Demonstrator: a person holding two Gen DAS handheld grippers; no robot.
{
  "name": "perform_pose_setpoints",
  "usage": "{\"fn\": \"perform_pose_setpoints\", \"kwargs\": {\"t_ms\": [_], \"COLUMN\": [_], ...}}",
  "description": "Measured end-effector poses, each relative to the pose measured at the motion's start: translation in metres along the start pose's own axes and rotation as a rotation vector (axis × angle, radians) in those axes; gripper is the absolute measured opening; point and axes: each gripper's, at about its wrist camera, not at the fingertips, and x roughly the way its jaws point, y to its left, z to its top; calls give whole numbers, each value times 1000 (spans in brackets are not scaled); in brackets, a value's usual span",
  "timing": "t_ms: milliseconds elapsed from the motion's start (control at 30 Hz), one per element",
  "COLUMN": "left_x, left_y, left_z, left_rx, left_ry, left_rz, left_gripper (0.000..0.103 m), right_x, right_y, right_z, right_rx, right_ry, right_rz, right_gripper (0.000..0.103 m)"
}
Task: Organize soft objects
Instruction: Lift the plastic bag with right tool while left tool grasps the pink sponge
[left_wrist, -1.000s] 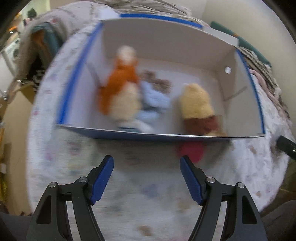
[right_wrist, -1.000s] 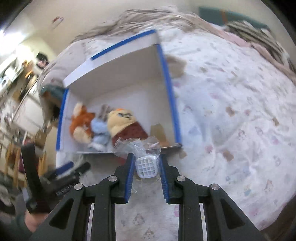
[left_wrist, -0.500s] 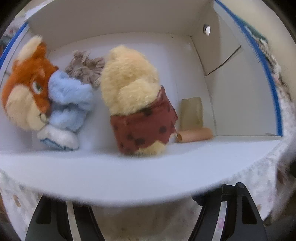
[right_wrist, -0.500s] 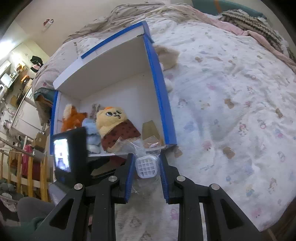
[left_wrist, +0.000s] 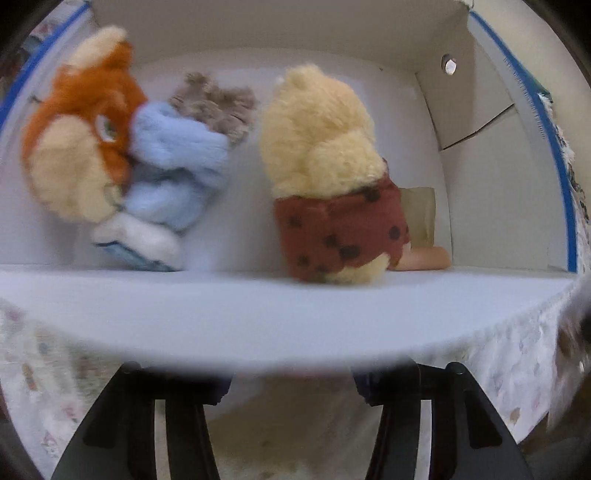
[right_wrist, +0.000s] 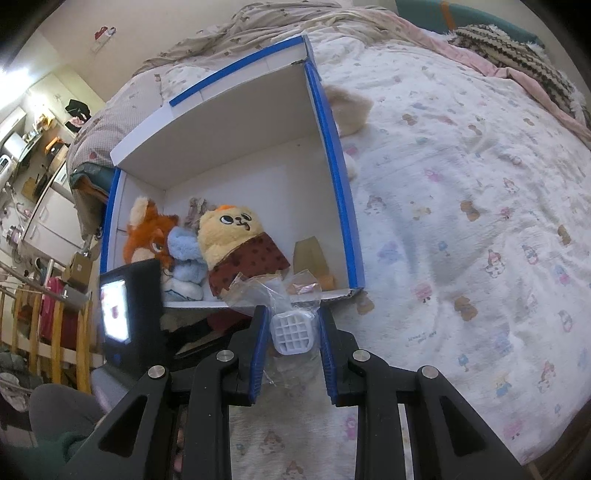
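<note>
A white cardboard box with blue edges (right_wrist: 332, 155) lies on the bed. Inside lie an orange fox plush (left_wrist: 77, 147), a light-blue plush (left_wrist: 173, 173), a grey-brown fuzzy piece (left_wrist: 218, 103) and a yellow plush in a dark-red spotted garment (left_wrist: 325, 177), also in the right wrist view (right_wrist: 236, 240). My left gripper is low against the box's near wall (left_wrist: 280, 314); its fingertips are hidden behind that wall. My right gripper (right_wrist: 293, 332) is shut on a clear plastic bag holding a white grid-patterned block (right_wrist: 293, 330), just in front of the box.
A tan plush (right_wrist: 347, 107) lies on the patterned bedsheet (right_wrist: 461, 221) outside the box's right wall. A folded tan card (left_wrist: 419, 214) and a small cardboard tube (left_wrist: 424, 258) sit in the box's right corner. Blankets are piled at the back. Furniture stands far left.
My left gripper moved forward and down against the box's near wall, then shifted so the plushes sit further right. My right gripper has kept hold of the bag.
</note>
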Motion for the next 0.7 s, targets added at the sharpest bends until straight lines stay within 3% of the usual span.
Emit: {"fn": "perform_pose_setpoints", "kwargs": {"t_ms": [333,467,700], "left_x": [-53,-84,-144], "left_y": [42,58,75], "left_z": [-17,-23,-29], "left_rx": [-44,-19,-43], "left_ry": [-40,-101,-225], "left_rz": [0,30,46], "left_gripper": [48,48,49], "right_x": [7,6,-13], "right_y": [16,25,47], "right_z": [-5,-8,-10], "right_rx": [-38,-57,-115], "right_ry": [11,2,-99], "right_rz": [-5,0,8], "right_gripper": [28,28,28]}}
